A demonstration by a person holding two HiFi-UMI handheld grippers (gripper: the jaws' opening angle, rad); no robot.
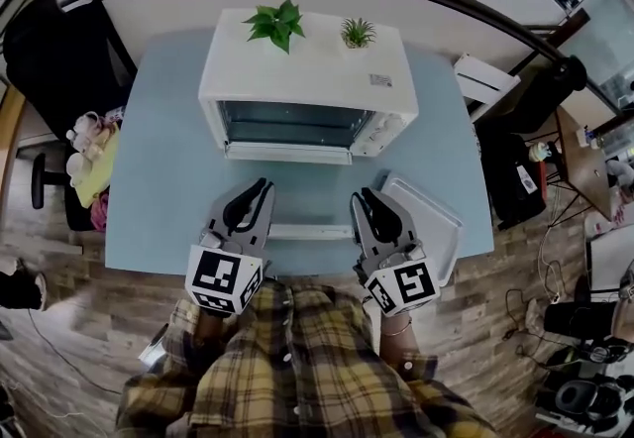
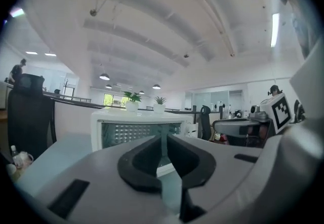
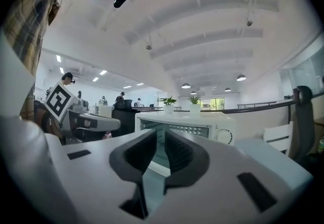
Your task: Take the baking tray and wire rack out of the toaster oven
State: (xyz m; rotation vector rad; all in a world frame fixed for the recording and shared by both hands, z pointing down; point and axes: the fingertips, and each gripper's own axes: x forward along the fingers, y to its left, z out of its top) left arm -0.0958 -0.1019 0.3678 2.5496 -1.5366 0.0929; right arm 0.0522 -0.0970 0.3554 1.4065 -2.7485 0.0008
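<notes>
The white toaster oven [image 1: 307,79] stands at the back of the light blue table [image 1: 168,188], its dark glass front toward me. It also fills the middle of the left gripper view [image 2: 136,129] and the right gripper view [image 3: 187,126]. A pale baking tray [image 1: 431,218] lies on the table right of the oven, beside my right gripper [image 1: 365,198]. My left gripper [image 1: 264,190] hovers in front of the oven. Both point level at it. Each has its jaws drawn to a narrow slit with nothing between them [image 2: 162,142] [image 3: 158,139]. I cannot make out the wire rack.
Two small potted plants [image 1: 277,25] [image 1: 357,32] sit on top of the oven. A narrow white strip [image 1: 307,231] lies near the table's front edge between the grippers. A black chair [image 1: 50,50] and soft toys [image 1: 89,154] are at the left, office clutter at the right.
</notes>
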